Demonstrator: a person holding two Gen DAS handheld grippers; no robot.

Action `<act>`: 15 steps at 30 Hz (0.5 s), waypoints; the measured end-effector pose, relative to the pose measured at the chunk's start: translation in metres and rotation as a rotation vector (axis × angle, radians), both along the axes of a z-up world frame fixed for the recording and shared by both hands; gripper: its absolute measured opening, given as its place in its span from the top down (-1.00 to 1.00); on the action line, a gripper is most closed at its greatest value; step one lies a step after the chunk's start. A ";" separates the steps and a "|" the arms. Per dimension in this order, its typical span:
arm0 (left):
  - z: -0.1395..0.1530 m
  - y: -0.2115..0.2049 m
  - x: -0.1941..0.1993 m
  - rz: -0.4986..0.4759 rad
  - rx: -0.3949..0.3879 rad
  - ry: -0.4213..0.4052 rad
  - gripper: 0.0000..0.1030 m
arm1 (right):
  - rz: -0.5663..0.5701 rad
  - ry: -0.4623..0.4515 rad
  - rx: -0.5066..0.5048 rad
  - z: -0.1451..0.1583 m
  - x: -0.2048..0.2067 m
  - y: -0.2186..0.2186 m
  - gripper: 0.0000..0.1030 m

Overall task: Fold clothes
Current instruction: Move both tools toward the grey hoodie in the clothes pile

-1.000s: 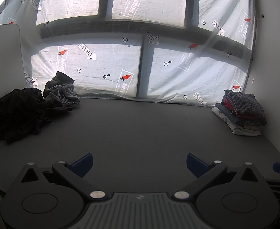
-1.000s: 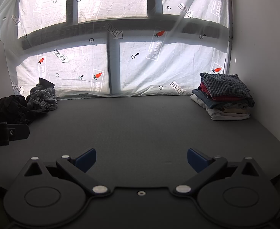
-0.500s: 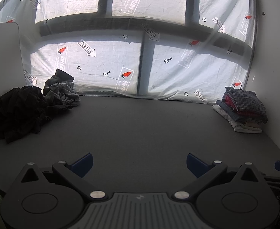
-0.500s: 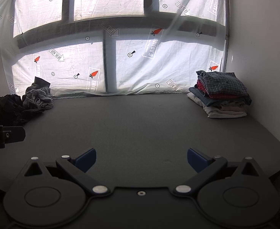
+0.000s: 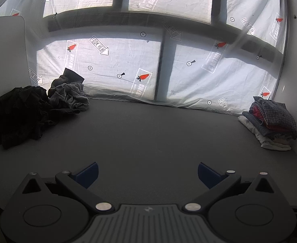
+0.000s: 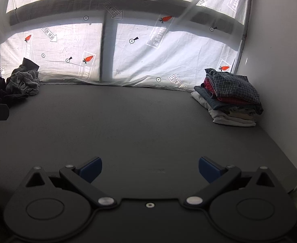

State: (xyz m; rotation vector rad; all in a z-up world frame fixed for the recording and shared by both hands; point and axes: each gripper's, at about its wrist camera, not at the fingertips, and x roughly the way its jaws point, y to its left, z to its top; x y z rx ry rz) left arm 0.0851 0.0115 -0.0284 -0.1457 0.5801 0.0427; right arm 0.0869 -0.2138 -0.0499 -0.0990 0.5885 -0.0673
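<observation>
While both our left claw [image 5: 147, 172] and right claw [image 6: 150, 168] hang wide and empty over the bare counter [image 5: 148, 133], the crumpled heap [image 5: 37, 105] sits far left (perhaps two tangled garments), so one pinch may drag both; the folded stack [image 6: 229, 95] stands far right.

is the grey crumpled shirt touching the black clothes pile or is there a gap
Touching. In the left wrist view the grey crumpled shirt leans straight against the black clothes pile, with no strip of table showing between them.
</observation>
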 end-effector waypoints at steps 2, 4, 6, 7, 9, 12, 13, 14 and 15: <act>-0.003 0.003 0.017 0.017 -0.008 0.014 -1.00 | 0.022 0.007 0.036 -0.004 0.020 -0.001 -1.00; -0.005 0.010 0.037 0.048 -0.023 0.033 -1.00 | 0.034 0.007 0.070 -0.004 0.047 0.000 -1.00; -0.003 0.021 0.055 0.078 -0.019 0.032 -1.00 | 0.043 0.005 0.105 -0.003 0.077 0.000 -1.00; -0.001 0.026 0.065 0.093 -0.017 0.031 -1.00 | 0.049 0.005 0.124 -0.002 0.093 0.001 -1.00; 0.003 0.043 0.084 0.126 -0.059 0.053 -1.00 | 0.066 0.013 0.168 0.002 0.124 0.003 -1.00; 0.008 0.067 0.105 0.190 -0.119 0.090 -1.00 | 0.134 0.032 0.247 0.002 0.164 0.010 -1.00; 0.007 0.073 0.108 0.215 -0.113 0.100 -1.00 | 0.164 0.041 0.264 0.000 0.176 0.015 -1.00; 0.006 0.077 0.111 0.237 -0.096 0.105 -1.00 | 0.188 0.051 0.264 -0.003 0.186 0.022 -1.00; 0.003 0.083 0.114 0.273 -0.063 0.118 -1.00 | 0.212 0.062 0.265 -0.006 0.197 0.029 -1.00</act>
